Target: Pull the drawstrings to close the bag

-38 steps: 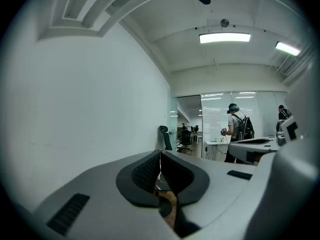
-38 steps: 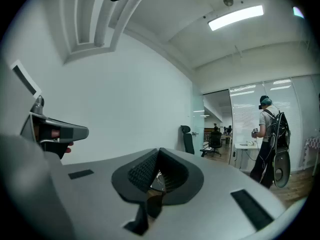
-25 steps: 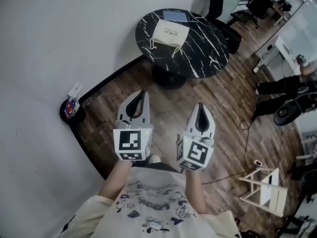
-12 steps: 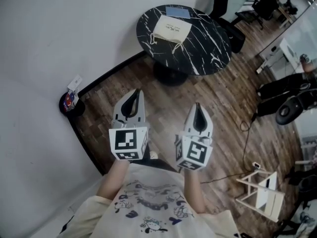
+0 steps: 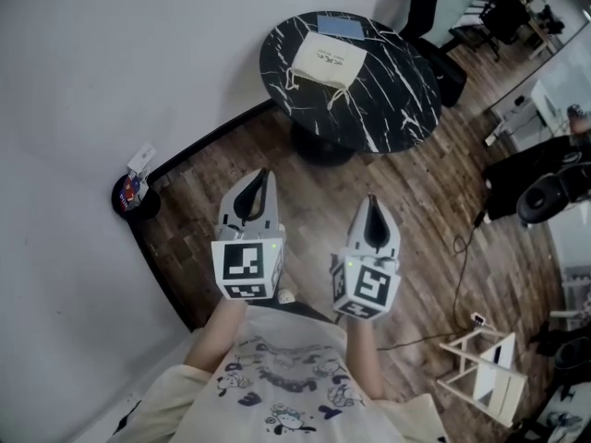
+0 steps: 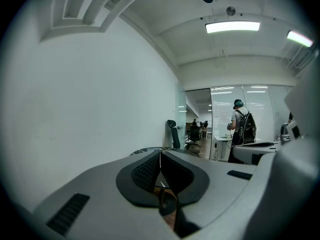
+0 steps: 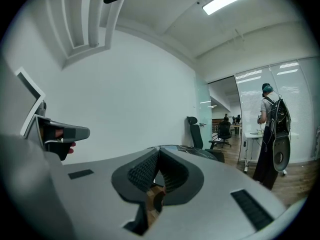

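Held left gripper [image 5: 261, 173] and right gripper [image 5: 371, 199] side by side low in front of the torso, over the wooden floor [image 5: 434, 183], tips aimed toward the far side. Read both as clenched tight with nothing between the pads: confirmed in the left gripper view [image 6: 160, 154] and the right gripper view [image 7: 159, 152], ribbed pads touching, only floor and room behind. Located the bag [image 5: 327, 59] lying flat on the round black marble table [image 5: 392, 100], far from the person and well apart from both grippers, with a blue card [image 5: 341, 26] just beyond it. Noted drawstrings [image 5: 334, 96] trailing loose off the bag's near edge, one near the left corner, one right of centre (mouth apparently not cinched, too small to be sure). Judged as the approach step, no pulling begun. To do it well: needed to step up square to the table, spread both jaws before reaching, then take the left cord with the left gripper and the right cord with the right. Best pinched on cord alone, close to where it leaves the fabric, not on the cloth. Best pulled outward in opposite directions, evenly, low along the tabletop. Risks judged: light bag sliding or lifting off the table, thin cord slipping from the pads.
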Tool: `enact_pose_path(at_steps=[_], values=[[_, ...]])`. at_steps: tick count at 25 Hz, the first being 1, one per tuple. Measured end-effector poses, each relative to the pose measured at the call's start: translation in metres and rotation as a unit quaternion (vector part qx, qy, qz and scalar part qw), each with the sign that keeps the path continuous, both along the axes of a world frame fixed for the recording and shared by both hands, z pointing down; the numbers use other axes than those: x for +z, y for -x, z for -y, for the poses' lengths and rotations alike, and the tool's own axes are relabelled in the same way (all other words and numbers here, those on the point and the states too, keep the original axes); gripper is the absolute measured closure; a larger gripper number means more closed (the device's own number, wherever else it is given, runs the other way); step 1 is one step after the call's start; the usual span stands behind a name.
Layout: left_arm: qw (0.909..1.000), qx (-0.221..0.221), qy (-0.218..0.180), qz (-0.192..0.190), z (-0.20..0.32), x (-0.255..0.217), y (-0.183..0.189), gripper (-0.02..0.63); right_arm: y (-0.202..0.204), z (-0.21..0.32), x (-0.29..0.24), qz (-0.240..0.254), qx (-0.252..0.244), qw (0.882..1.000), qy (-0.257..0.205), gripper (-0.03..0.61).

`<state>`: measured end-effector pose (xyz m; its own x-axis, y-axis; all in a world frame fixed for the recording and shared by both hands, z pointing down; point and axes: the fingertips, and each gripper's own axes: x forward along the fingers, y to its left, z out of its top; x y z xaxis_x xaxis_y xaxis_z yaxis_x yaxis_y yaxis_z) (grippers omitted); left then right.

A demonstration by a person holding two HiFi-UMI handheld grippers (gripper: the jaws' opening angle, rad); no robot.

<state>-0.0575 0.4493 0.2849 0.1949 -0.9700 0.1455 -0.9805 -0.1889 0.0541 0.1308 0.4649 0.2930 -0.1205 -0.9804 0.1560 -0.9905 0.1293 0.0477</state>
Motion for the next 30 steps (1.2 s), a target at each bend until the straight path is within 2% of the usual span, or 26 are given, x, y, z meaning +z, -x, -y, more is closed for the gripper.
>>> enact_pose_path(at_steps=[7, 21, 30], values=[[1.0000, 0.009, 0.001, -0.003, 0.066, 0.004, 0.012, 0.572, 0.012, 0.063, 0.006, -0.003, 0.006, 1.000, 0.005, 0.565], [0.9982, 0.059, -0.010, -0.012, 0.221, -0.008, 0.032, 0.572, 0.033, 0.203, -0.002, -0.006, 0.050, 0.999, 0.008, 0.565], [0.9980, 0.060, 0.008, -0.017, 0.271, 0.006, 0.050, 0.572, 0.043, 0.246, 0.017, -0.007, 0.060, 0.998, 0.035, 0.565]])
